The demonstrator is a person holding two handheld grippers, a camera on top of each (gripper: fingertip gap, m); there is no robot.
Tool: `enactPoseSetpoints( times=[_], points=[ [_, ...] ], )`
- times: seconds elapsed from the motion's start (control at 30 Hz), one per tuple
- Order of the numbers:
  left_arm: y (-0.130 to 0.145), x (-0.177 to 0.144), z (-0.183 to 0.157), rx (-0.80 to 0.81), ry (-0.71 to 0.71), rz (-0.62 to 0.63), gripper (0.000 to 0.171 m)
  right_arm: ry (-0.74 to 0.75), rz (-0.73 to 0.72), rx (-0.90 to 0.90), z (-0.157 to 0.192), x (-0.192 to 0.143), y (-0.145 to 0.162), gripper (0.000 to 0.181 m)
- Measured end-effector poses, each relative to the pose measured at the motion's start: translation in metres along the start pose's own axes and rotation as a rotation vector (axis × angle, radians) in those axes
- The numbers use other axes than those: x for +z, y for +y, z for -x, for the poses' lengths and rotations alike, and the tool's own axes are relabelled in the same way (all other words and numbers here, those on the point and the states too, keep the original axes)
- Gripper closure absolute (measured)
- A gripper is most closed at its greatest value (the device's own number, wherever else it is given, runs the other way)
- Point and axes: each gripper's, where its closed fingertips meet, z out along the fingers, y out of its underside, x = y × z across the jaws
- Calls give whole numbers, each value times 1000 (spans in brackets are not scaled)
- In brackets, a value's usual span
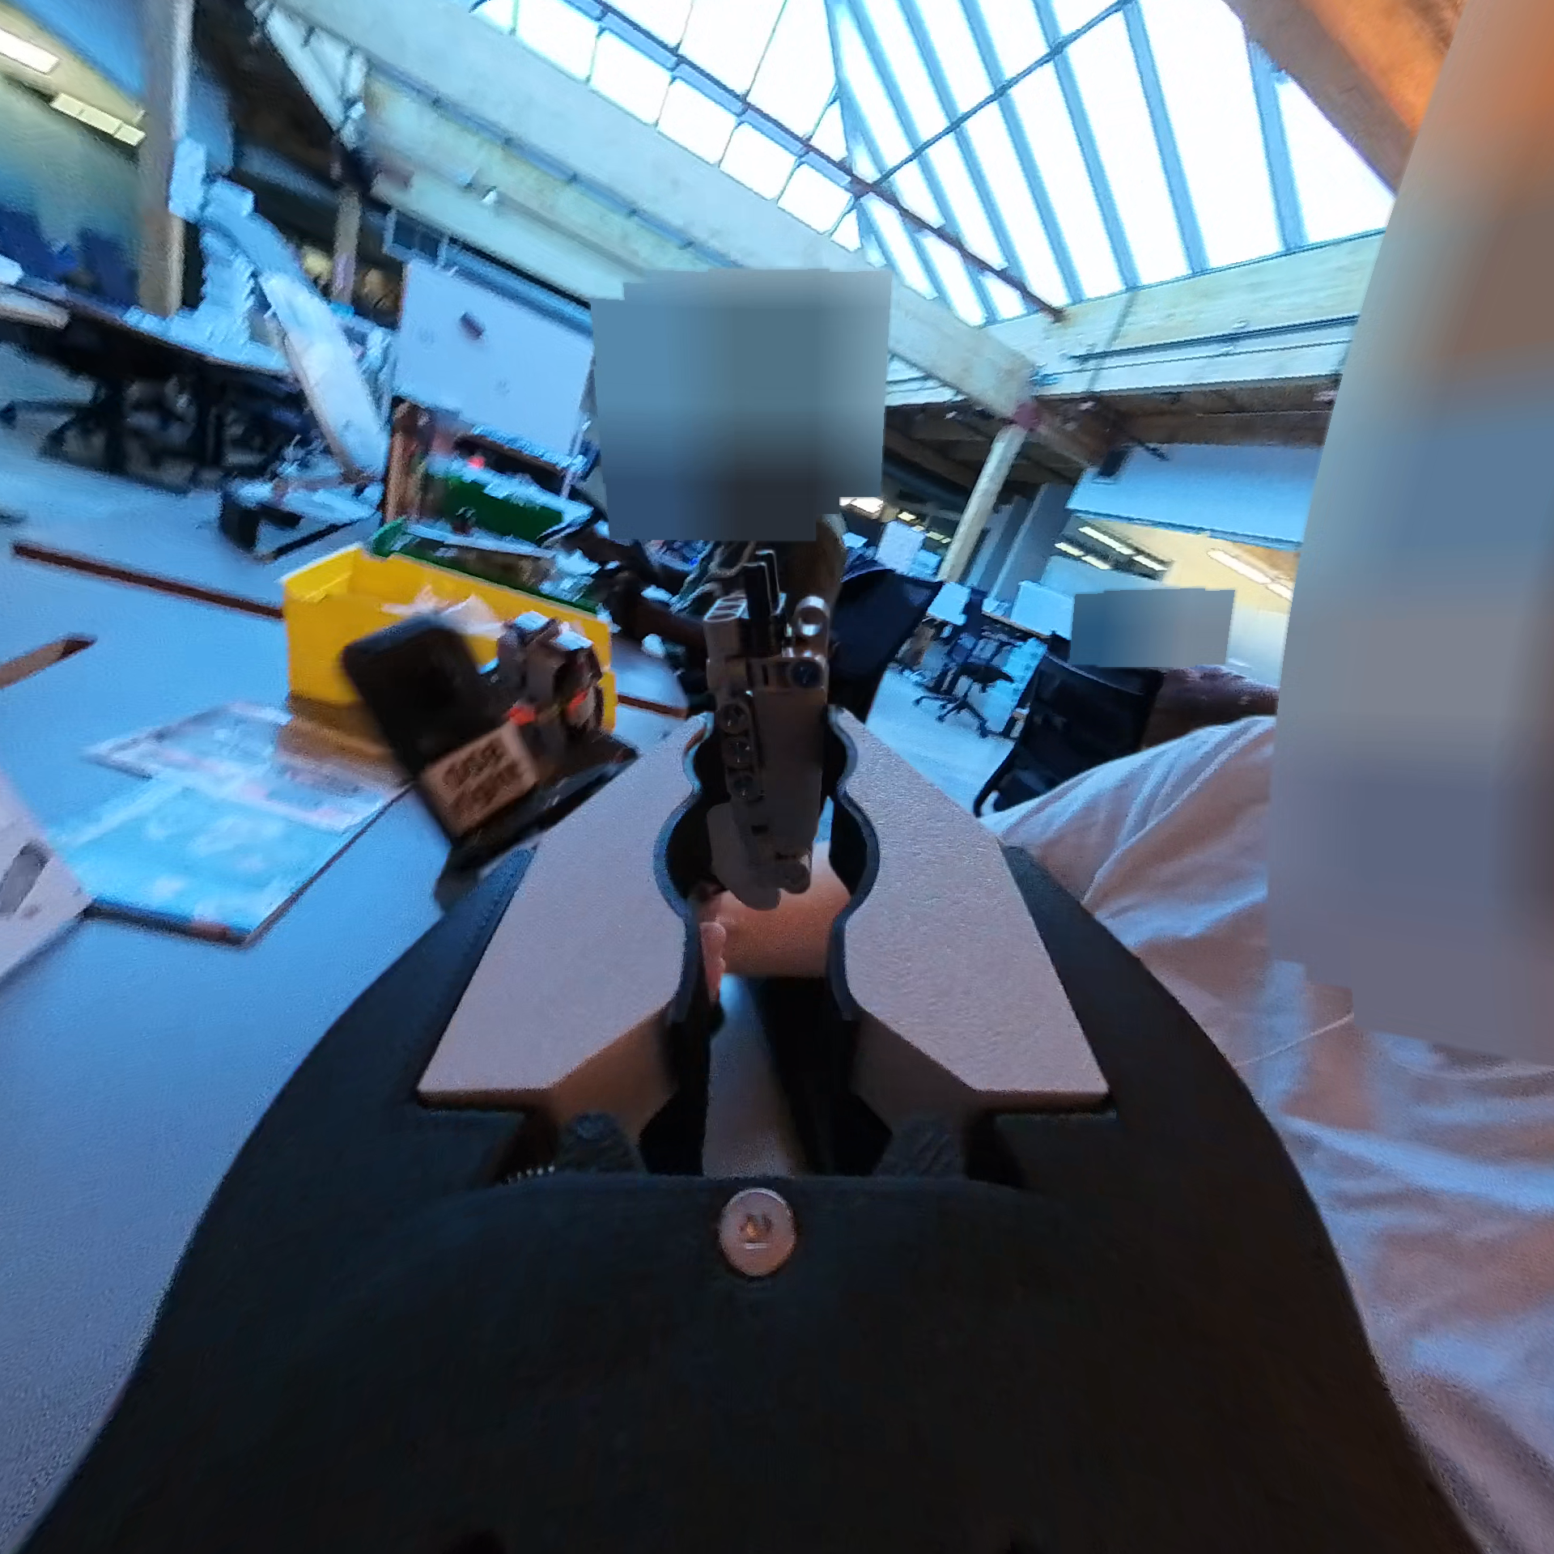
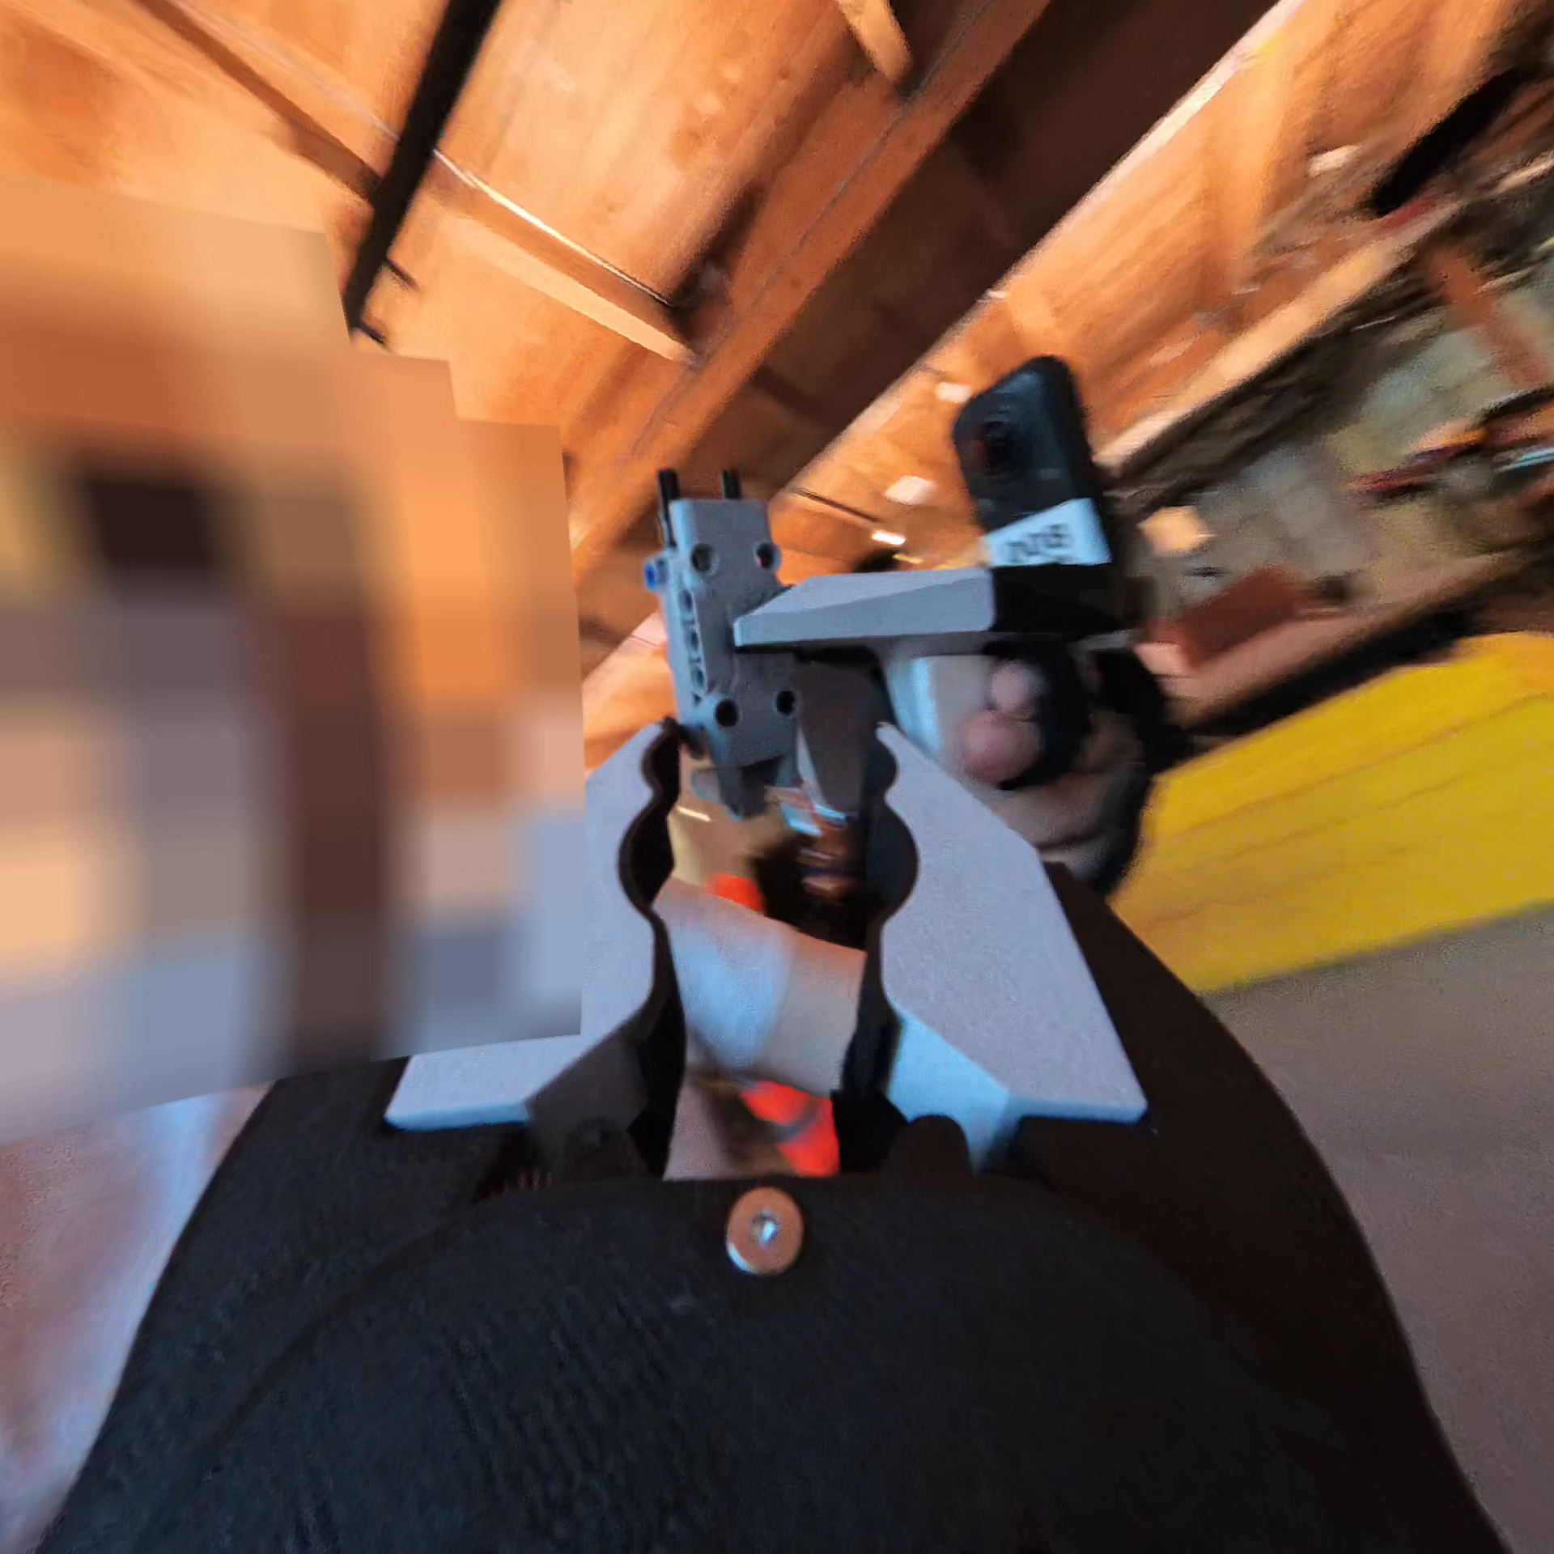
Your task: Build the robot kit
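Note:
My left gripper [image 1: 765, 732] is shut on a grey brick-built assembly [image 1: 761, 757] with black pins on top and holds it upright in the air above the table edge. My right gripper [image 2: 769, 748] is open and empty. Its tips frame the lower end of the same assembly [image 2: 723, 664] without touching it. In the right wrist view one grey finger [image 2: 866, 618] of the left gripper clamps the assembly's side, with its black camera [image 2: 1034, 471] and a hand [image 2: 1009, 740] behind. In the left wrist view the right gripper [image 1: 538, 673] shows farther left over the table.
A yellow bin [image 1: 378, 614] stands on the grey table [image 1: 126, 1093], with printed booklets [image 1: 219, 807] lying in front of it. The bin also shows in the right wrist view [image 2: 1345, 799]. A person's white sleeve [image 1: 1177, 883] is close on the right. Desks and chairs stand farther off. The grippers are tip to tip, or close to it.

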Motion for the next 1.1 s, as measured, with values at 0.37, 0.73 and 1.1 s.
enactPoseSetpoints(
  times=[0.37, 0.73, 1.1],
  points=[
    [43, -9, 42, -352, -207, 187, 151, 724, 650, -1433, -17, -23, 1, 78],
    [57, -4, 44, -350, -204, 247, 151, 776, 759, -1352, -34, -35, 12, 90],
    [55, 3, 26, -319, -109, 258, 151, 729, 742, -1467, -27, -24, 18, 91]
  ],
)
